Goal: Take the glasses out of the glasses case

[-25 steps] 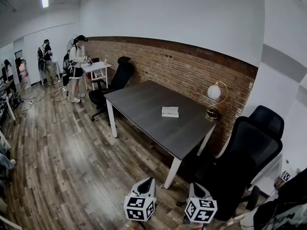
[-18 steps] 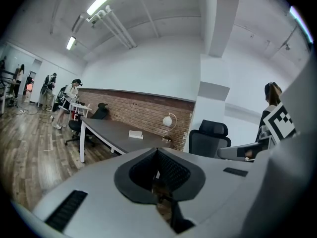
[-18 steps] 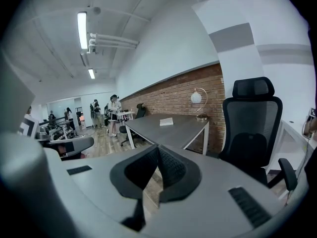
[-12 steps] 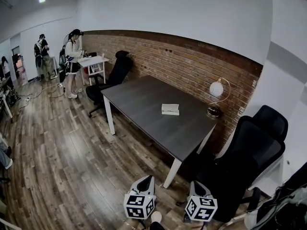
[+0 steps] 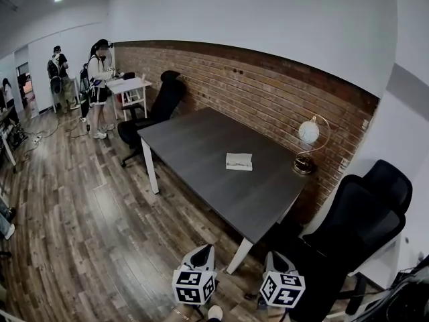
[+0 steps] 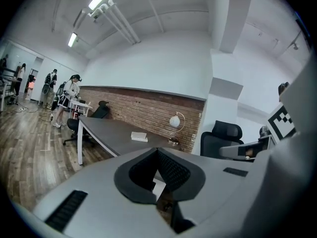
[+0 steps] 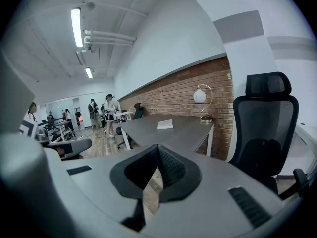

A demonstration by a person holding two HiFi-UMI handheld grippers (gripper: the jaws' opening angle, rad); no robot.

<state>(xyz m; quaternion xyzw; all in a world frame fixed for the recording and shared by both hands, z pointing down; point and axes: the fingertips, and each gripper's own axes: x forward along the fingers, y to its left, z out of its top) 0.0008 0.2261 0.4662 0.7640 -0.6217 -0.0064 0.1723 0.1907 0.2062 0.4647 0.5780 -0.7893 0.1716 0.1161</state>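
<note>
Advancing on the desk [image 5: 201,154] since a second ago; my left gripper [image 5: 205,250] and right gripper [image 5: 275,255] jaws closed, empty; glasses case [image 5: 239,161] unreached.

The glasses case [image 5: 239,161] is a small pale block on the grey table [image 5: 194,146], too small to tell whether it is open or closed, and its contents cannot be seen. In the head view the bottom edge cuts off the left gripper [image 5: 206,249] and right gripper [image 5: 274,255] just below their marker cubes, so the holding hands are out of frame. A pale shoe tip [image 5: 214,312] is cropped there too. The people [image 5: 98,86] far off are too small for detail.
</note>
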